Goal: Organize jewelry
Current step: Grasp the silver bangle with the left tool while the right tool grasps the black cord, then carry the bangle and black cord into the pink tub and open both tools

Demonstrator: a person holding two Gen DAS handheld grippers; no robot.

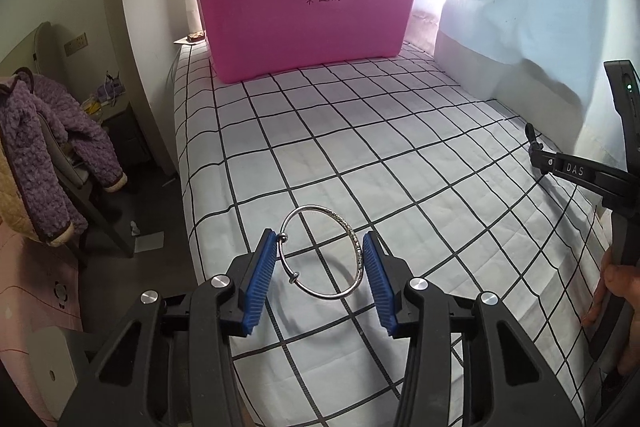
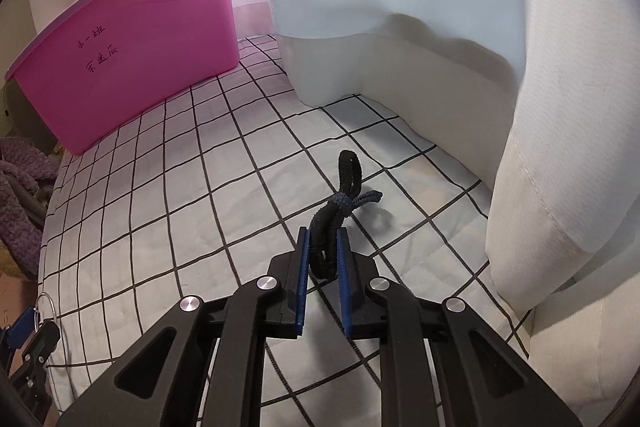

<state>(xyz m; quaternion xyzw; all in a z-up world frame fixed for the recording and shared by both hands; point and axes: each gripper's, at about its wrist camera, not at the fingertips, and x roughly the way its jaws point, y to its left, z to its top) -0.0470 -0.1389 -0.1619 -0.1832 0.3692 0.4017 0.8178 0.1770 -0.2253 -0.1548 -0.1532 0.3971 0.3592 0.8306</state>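
Silver bangle: clamped between my left tool's blue pads.
Black hair tie: pinched in my right tool.
Bed: checked sheet below both.

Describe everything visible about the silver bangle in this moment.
The silver bangle is a thin, shiny metal ring, smooth on most of its round with a textured stretch along its right side and two small bead-like knobs on its left. It is held between the blue ribbed pads of the left gripper, whose jaws close on its two sides, above the checked bedsheet. The right wrist view shows only its edge at the far left.
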